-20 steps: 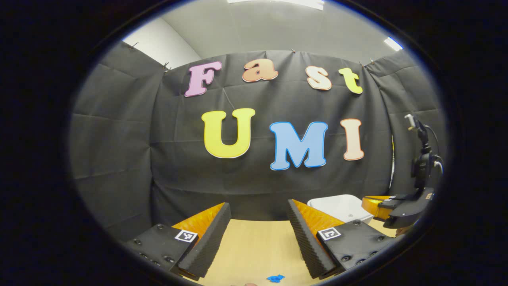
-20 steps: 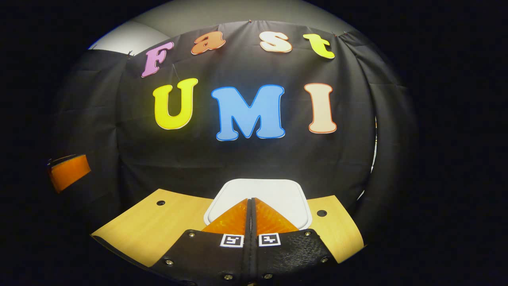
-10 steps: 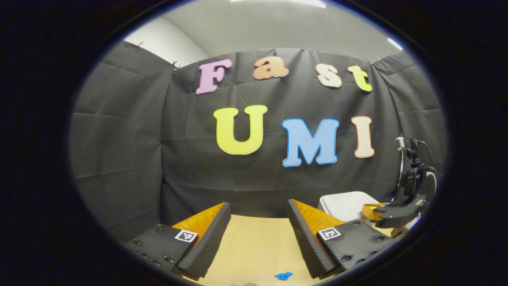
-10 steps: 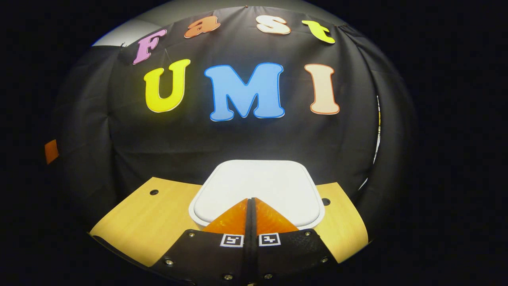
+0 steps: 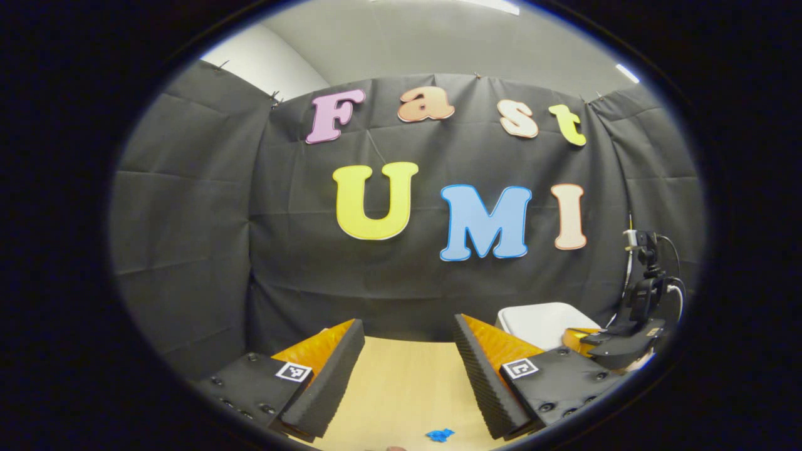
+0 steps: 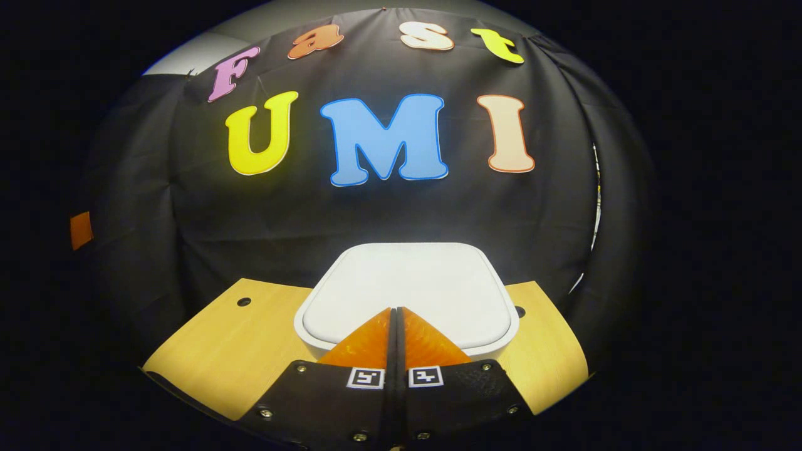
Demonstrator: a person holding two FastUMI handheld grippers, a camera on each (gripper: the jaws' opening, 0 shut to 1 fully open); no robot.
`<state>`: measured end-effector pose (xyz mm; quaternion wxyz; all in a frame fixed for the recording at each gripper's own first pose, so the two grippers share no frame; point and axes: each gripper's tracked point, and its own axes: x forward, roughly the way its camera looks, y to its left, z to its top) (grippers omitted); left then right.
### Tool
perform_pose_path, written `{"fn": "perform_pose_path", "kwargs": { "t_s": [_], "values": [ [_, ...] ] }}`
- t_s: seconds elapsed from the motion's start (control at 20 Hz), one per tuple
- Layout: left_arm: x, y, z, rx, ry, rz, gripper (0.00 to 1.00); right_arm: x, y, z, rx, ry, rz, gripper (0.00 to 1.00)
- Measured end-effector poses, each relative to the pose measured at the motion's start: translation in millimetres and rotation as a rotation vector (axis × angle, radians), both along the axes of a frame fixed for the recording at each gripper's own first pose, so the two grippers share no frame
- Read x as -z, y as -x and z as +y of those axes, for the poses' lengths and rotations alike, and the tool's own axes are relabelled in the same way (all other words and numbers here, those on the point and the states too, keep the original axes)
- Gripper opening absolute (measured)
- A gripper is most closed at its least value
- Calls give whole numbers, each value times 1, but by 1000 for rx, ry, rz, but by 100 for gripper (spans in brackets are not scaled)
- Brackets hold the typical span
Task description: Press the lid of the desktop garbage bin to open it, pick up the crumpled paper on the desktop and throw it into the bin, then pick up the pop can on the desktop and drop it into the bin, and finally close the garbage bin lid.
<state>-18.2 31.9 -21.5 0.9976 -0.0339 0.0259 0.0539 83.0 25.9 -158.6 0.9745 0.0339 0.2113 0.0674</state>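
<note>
White lid (image 6: 407,275) lying right past the tips of the right gripper (image 6: 396,310), straight ahead and a little below. Holding that gripper fully closed, both fingers pressed flat against each other, with nothing between them. Pointing the tips at the near middle of the lid. Looking very close, but not being sure if touching yet. Probably getting ready to push down so the lid pops open. Needing a straight press downward, not a slide, so the tips are not slipping off the smooth top.

Looking at the lid itself: flat, smooth like plastic, with rounded corners, wider across than deep, closed down on the bin.

Sitting on a pale wooden bench (image 6: 219,351) with small round holes near the back edge, one on each side of the bin.

Holding the left gripper (image 5: 408,321) wide open over the bench, gripping nothing, ridged inner faces turned toward each other. Hanging just past a tiny blue scrap (image 5: 440,433) on the wood. Seeing the bin off to its right and farther back, so the right gripper being the nearer one for this press.

Hanging behind everything: black cloth, soft and wrinkled.
</note>
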Motion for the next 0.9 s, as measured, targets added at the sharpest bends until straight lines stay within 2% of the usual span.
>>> {"fn": "perform_pose_path", "kwargs": {
  "t_s": [0.2, 0.35, 0.6, 0.9],
  "values": [
    [-3, 5, -2, 7, 6, -12, 100, 1, 0, -1, -1, -26, 21, 0],
    [-6, 13, -3, 8, 0, -20, 100, -9, -3, -1, -9, -47, -19, 0],
    [-6, 20, -1, 5, -10, -16, 100, -11, -3, -22, 65, -70, -6, 0],
    [-2, 21, -1, 3, -9, -12, 100, -63, 3, -35, 93, -87, -170, 0]
  ]
}}
